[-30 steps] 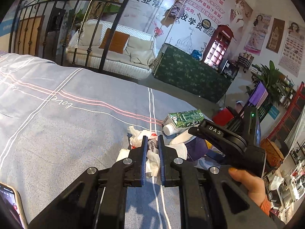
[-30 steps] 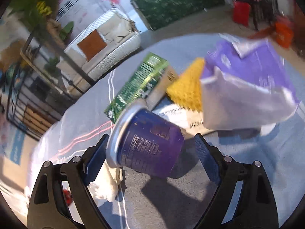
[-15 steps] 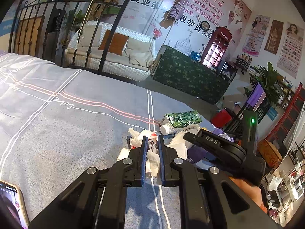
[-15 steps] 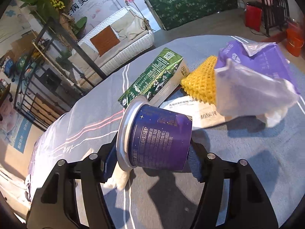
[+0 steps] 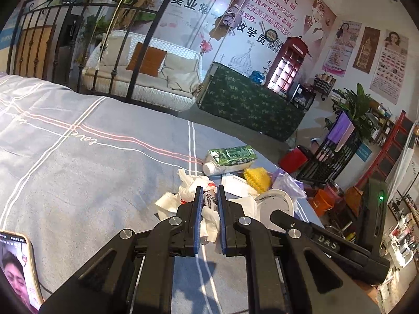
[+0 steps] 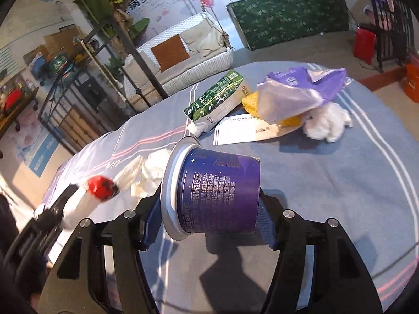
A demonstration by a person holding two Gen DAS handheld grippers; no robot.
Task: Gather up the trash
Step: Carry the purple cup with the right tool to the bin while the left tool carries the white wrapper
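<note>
My right gripper (image 6: 209,204) is shut on a purple cup (image 6: 217,193) lying sideways, held above the grey bedspread (image 6: 327,196); its white rim shows in the left wrist view (image 5: 275,204). My left gripper (image 5: 208,196) is shut on a white wrapper with red print (image 5: 209,209), also seen blurred in the right wrist view (image 6: 89,193). On the bed lie a green carton (image 5: 230,157), a yellow foam net (image 5: 256,178), a purple bag (image 6: 296,91), a paper slip (image 6: 243,130) and crumpled tissues (image 6: 146,170).
A phone (image 5: 15,269) lies at the bed's left near edge. Beyond the bed stand a black metal bed frame (image 5: 138,60), a white sofa (image 5: 146,78), a green-covered counter (image 5: 248,104), a red bin (image 5: 293,157) and an orange bucket (image 6: 411,81).
My right gripper closed on the purple cup and lifted it back from the pile. My left gripper stayed shut on the wrapper and drew back slightly.
</note>
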